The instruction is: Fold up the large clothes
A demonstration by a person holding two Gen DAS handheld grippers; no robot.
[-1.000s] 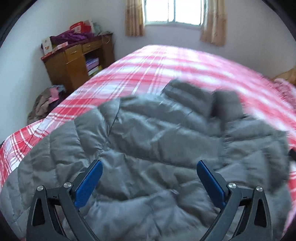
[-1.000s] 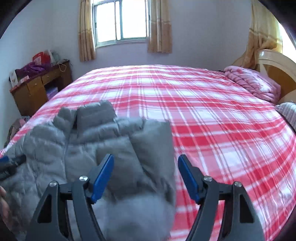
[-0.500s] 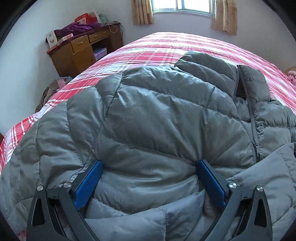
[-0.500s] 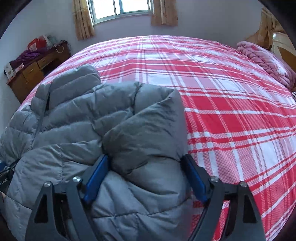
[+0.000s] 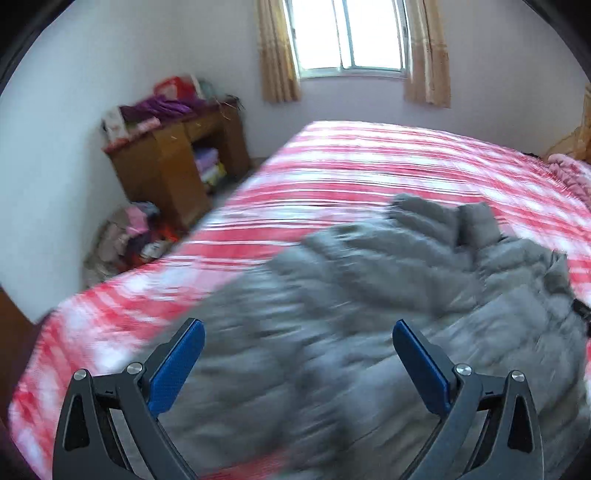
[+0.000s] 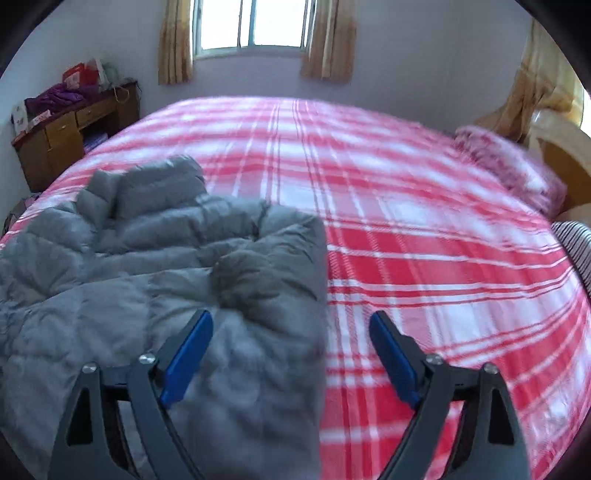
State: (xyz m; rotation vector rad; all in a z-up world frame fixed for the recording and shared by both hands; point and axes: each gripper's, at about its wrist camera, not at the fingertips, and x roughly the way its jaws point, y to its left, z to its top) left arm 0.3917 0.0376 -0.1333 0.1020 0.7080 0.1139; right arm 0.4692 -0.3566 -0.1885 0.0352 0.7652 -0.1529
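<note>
A grey quilted puffer jacket (image 5: 388,314) lies on the red and white plaid bed (image 5: 351,166), collar toward the window. It also shows in the right wrist view (image 6: 155,266), with a folded part along its right edge. My left gripper (image 5: 298,363) is open and empty, raised above the jacket's lower part. My right gripper (image 6: 291,356) is open and empty, above the jacket's right edge and the bed (image 6: 424,229). Both views are blurred by motion.
A wooden desk (image 5: 173,162) with clothes and boxes on top stands by the left wall, with a heap of clothes (image 5: 125,236) on the floor. A pink quilt (image 6: 506,166) and the headboard (image 6: 561,147) are at the right. A curtained window (image 6: 255,26) is behind.
Both grippers have lifted up and back from the jacket, which they were pressed against half a second ago. The jacket stays on the bed.
</note>
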